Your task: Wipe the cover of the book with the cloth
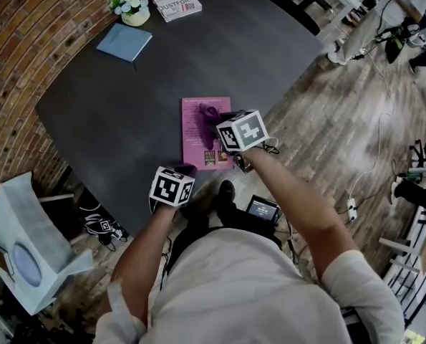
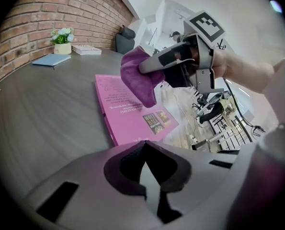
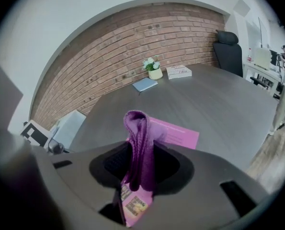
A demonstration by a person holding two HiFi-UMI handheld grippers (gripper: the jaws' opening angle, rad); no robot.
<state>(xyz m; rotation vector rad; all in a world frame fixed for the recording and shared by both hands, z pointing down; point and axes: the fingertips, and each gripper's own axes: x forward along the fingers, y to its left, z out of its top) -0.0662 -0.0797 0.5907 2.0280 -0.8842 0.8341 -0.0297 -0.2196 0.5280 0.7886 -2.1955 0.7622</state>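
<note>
We keep right claw (image 3: 141, 159) clamped on purple cloth (image 3: 137, 128), loose end hanging over pink book (image 1: 198, 131), ready to wipe. Left claw (image 2: 144, 150) shut, empty, by book's near edge on surface (image 1: 112, 113), likely to steady it.

Head view looks down; all share the book (image 1: 192, 147).

brick wall (image 3: 147, 37) | wood-plank floor (image 1: 341, 113) | dark table (image 1: 112, 113) | black office chair (image 3: 228, 49)

Bare tabletop (image 1: 112, 113) is lying open around the pink book (image 1: 191, 145); flower pot (image 1: 134, 11), blue notebook (image 1: 124, 41) and stacked books (image 1: 175, 1) are crowding only the far corner.
</note>
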